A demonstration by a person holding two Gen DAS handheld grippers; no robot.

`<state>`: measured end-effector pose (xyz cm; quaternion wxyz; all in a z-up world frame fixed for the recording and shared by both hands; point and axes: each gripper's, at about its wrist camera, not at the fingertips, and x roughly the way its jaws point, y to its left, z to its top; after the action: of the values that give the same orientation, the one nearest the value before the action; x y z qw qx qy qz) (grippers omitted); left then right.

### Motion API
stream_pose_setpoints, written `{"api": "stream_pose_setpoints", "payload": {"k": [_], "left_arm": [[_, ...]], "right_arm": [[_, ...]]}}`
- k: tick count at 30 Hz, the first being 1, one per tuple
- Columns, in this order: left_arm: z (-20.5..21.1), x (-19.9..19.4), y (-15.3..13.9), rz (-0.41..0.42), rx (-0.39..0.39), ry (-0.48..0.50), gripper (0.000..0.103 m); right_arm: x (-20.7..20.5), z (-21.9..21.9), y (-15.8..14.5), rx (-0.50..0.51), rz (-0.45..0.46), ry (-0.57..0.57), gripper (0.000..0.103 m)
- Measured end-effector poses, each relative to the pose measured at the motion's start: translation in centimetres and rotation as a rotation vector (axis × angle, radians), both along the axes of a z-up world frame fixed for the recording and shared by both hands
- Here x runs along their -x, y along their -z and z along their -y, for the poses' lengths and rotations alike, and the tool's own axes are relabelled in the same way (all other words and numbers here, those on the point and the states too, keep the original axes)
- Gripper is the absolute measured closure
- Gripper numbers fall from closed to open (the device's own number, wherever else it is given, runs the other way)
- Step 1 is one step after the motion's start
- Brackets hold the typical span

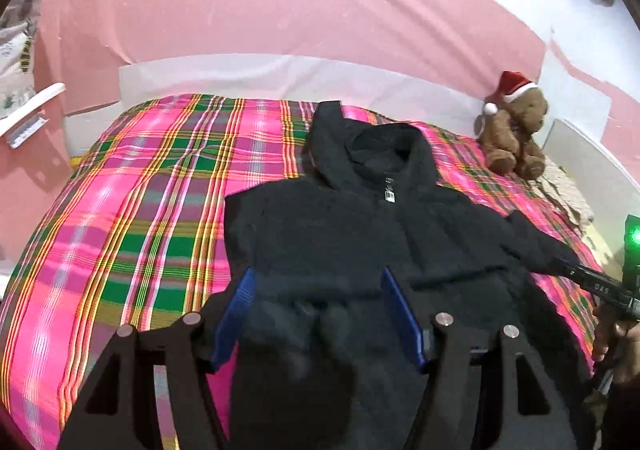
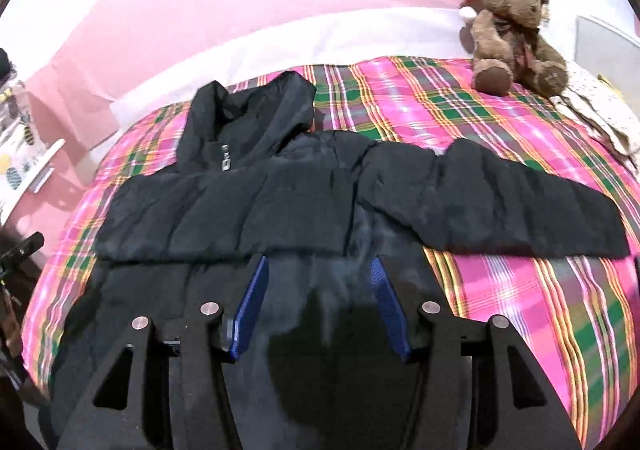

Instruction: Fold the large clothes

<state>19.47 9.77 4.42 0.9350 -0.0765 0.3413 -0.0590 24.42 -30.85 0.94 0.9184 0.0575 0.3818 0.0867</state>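
A pink wall backs a bed (image 1: 132, 210) dressed in a pink, green and yellow plaid cover, with a brown teddy bear (image 2: 516, 26) in a red Santa hat seated at the two o'clock corner, well clear of the work, so it does not get in the way of folding.

The black hooded jacket (image 1: 332, 226) lies zipped and face up across the middle of the bed, hood toward twelve o'clock, hem toward six. In the right wrist view one sleeve (image 2: 496, 198) stretches flat out toward three o'clock; the other side looks already turned in over the chest, giving a straight edge at nine o'clock.

The left gripper (image 1: 316, 314) hangs above the lower body of the jacket, its blue pads apart with dark cloth bunched between them; whether that cloth is pinched or merely lies beneath, I cannot tell. The right gripper (image 2: 320, 306) sits likewise over the hem, jaws apart, the blur hiding any contact. Both probably hold the hem side by side to carry it up toward the hood as one fold.
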Motion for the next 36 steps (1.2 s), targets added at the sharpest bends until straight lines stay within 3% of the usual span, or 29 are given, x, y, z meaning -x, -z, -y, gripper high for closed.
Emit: {"api": "stream_pose_setpoints", "payload": {"k": [6, 14, 24, 36], "left_arm": [[2.1, 5.5, -1.5, 0.006, 0.038, 0.017, 0.035], [5.4, 8.3, -2.2, 0.028, 0.073, 0.056, 0.033], [8.4, 5.0, -1.1, 0.016, 0.035, 0.067, 0.031], [10.0, -4.3, 2.9, -0.023, -0.055, 0.082, 0.031]], "right_arm": [[5.4, 0.7, -2.1, 0.031, 0.058, 0.007, 0.049], [8.7, 3.4, -2.9, 0.008, 0.100, 0.045, 0.046], [6.1, 10.4, 0.5, -0.061, 0.008, 0.178, 0.043], [-1.9, 22.0, 7.7, -0.194, -0.134, 0.437, 0.041]]}}
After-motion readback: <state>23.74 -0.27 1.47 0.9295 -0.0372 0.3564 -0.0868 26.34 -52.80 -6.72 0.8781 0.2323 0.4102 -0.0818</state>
